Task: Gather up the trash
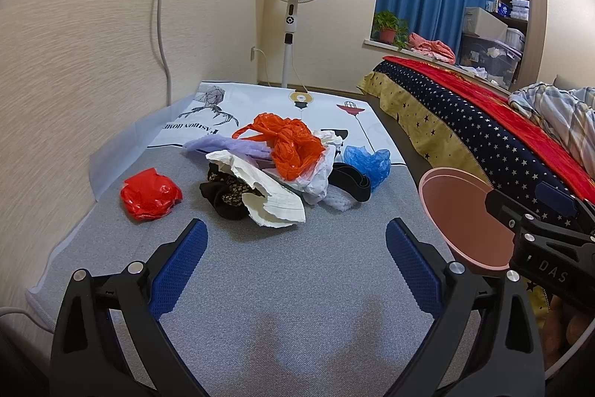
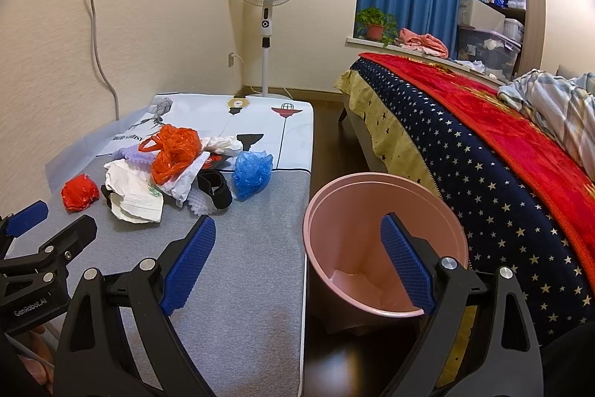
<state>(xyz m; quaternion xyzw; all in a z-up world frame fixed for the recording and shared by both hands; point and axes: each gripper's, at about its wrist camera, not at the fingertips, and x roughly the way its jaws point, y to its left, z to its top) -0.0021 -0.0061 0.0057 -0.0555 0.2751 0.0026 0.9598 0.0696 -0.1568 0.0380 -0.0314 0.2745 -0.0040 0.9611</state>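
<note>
Crinkly orange bag [image 1: 293,146] may drag neighbouring scraps off the table [image 1: 260,270] edge, both hand-held grippers [image 1: 295,263] [image 2: 297,263] gaping empty.

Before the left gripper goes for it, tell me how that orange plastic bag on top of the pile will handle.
The orange plastic bag looks thin and crumpled, so probably floppy and very light. Its glossy film may slip between pads. It rests on white paper, so neighbouring scraps might drag along.

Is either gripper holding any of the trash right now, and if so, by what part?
Nothing is held. The left gripper and right gripper are both open and empty, short of the trash pile.
</note>
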